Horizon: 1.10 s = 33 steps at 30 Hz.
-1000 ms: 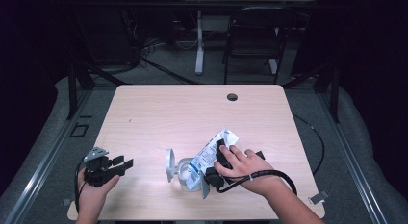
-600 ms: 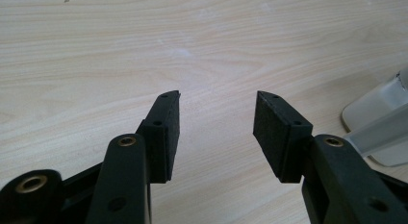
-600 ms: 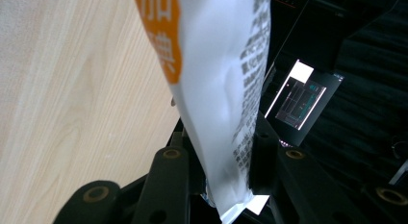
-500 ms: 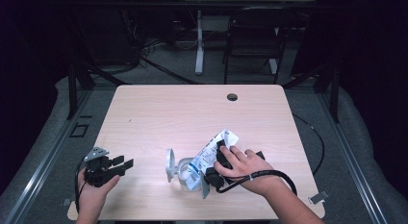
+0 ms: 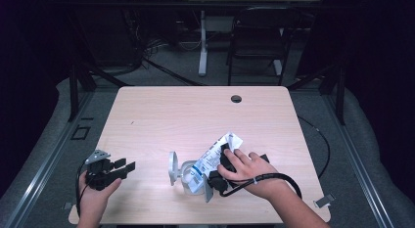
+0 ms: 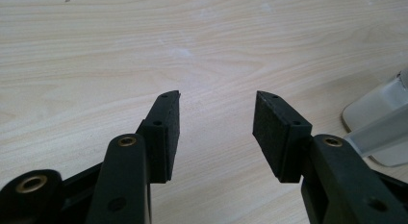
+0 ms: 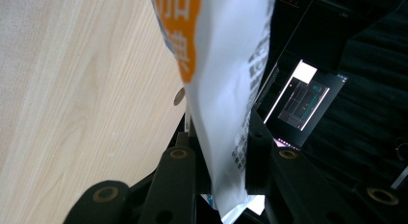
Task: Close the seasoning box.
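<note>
Over the table's near edge — right gripper [image 5: 219, 165] clamped sideways on the white pouch [image 5: 214, 156].

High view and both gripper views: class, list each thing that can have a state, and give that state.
Left gripper: open, nothing between its jaws.
Right gripper: jaws just closing, shut on the pouch.
Pouch: lying tilted over the container.
Clear container: lid flipped open.

We are in a lab-style recording room. A bare wooden table [image 5: 161, 115] with a cable hole [image 5: 236, 98] stands on grey carpet. Behind the table we see a dark chair [image 5: 257, 44] and loose cables [image 5: 151, 52]; beside it, black frame rails [image 5: 76, 86].
</note>
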Available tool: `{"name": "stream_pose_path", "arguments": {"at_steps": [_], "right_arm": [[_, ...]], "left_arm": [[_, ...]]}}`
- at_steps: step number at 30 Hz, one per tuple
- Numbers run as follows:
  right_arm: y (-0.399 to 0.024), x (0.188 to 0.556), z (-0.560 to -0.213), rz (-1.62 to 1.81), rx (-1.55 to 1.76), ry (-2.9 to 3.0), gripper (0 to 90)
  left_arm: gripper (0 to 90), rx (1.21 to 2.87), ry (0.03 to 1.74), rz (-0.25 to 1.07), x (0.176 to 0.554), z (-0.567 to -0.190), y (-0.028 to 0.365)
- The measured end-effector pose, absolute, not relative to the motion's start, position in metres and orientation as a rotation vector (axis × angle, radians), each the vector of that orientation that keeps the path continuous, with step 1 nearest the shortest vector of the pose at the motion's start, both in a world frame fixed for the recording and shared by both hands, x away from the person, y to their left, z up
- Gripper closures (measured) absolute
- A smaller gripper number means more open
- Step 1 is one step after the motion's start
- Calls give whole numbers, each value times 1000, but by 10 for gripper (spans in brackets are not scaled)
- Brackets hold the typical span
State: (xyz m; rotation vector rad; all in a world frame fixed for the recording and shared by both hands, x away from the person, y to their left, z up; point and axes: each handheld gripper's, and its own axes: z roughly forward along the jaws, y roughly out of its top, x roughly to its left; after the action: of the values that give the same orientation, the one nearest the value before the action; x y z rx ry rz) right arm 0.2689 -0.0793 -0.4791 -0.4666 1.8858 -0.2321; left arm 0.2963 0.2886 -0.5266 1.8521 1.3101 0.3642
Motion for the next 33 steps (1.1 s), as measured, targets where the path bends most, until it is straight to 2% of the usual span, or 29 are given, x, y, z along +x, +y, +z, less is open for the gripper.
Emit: {"name": "stream_pose_path", "arguments": {"at_steps": [33], "right_arm": [[-81,264,-482,-203,-477,1899,797]], "left_arm": [[527,1847,1312,364,297,-527,289]]}}
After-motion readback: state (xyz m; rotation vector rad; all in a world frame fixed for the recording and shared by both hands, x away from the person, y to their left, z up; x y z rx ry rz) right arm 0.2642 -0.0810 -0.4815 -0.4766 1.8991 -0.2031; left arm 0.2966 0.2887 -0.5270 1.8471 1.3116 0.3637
